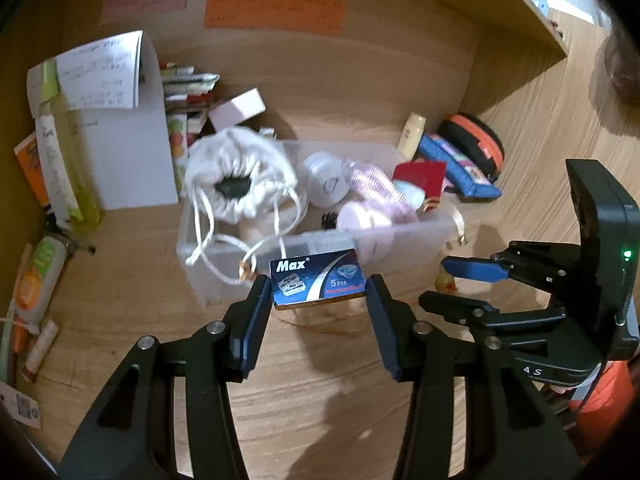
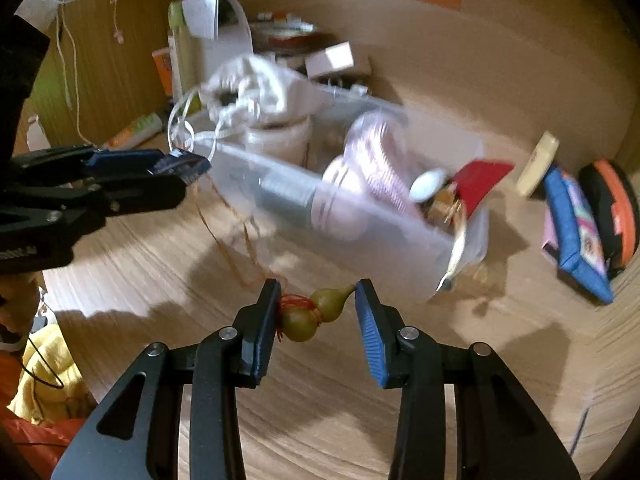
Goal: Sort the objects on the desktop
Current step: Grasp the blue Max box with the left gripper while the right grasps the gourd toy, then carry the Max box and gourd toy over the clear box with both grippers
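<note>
My left gripper [image 1: 319, 294] is shut on a blue "Max" razor blade box [image 1: 318, 280] and holds it above the desk, just in front of the clear plastic bin [image 1: 416, 236]. The bin holds a white drawstring bag [image 1: 240, 178], a pink comb and other small items. My right gripper [image 2: 316, 306] is shut on a small green gourd charm [image 2: 316, 312] with red string, in front of the bin [image 2: 360, 236]. The right gripper shows in the left wrist view [image 1: 460, 284]; the left gripper with the box shows in the right wrist view [image 2: 180, 172].
A blue pouch [image 1: 460, 168] and an orange-black case [image 1: 476, 140] lie right of the bin. Bottles and tubes [image 1: 68, 168] stand at the left by a white paper holder [image 1: 120, 120]. Boxes and packets are stacked behind the bin. A wooden wall with sticky notes is at the back.
</note>
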A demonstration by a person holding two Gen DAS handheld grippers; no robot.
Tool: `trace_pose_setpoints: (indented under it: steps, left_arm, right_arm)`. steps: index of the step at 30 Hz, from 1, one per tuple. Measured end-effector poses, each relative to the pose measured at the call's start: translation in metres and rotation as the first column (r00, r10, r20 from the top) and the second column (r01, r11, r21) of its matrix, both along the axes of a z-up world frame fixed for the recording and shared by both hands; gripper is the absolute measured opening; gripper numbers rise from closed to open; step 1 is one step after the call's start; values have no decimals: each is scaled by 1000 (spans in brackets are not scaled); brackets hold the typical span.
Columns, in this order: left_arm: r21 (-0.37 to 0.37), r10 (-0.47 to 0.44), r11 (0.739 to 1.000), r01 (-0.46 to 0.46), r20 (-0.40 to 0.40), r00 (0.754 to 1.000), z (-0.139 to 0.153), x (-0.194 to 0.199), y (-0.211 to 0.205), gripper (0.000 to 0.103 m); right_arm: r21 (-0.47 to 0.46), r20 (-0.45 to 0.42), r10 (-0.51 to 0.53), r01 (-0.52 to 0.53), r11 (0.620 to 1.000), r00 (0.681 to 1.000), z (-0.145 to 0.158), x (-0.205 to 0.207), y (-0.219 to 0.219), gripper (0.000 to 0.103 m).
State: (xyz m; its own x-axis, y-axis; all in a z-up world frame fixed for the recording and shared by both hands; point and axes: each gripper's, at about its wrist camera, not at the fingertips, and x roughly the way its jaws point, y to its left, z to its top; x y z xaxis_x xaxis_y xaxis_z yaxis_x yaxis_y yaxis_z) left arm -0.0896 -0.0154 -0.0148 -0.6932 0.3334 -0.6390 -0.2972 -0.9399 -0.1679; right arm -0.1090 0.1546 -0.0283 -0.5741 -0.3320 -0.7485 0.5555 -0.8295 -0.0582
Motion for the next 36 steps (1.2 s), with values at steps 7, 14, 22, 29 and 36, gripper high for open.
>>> trace_pose_setpoints:
  steps: [7,14,22,29,36]
  left_arm:
    - [23,-18,1000,19,-32,999,13,-11,9,48]
    - [21,-26,999,27,-36,999,16,-31,18,48]
    - [-28,-9,1000,9,1,1000,-1,-61,32,48]
    - [-61,-23,998,24,16,1000,-12,-70,39,48]
    - [-71,-27,997,29,25,999,-13,-73,43,50]
  right_arm:
    - [-14,-87,-24,22,1000,996,29,-10,4,35]
    - [-31,-135,-62,58,998,989,47,-30,10,35]
    - [-26,-96,-92,90,996,991,31,-60,16,35]
    - [-18,-66,-88,87,996,994,16,-72,17,35]
    - [-11,-72,-88,87,996,994,13,-76,16,35]
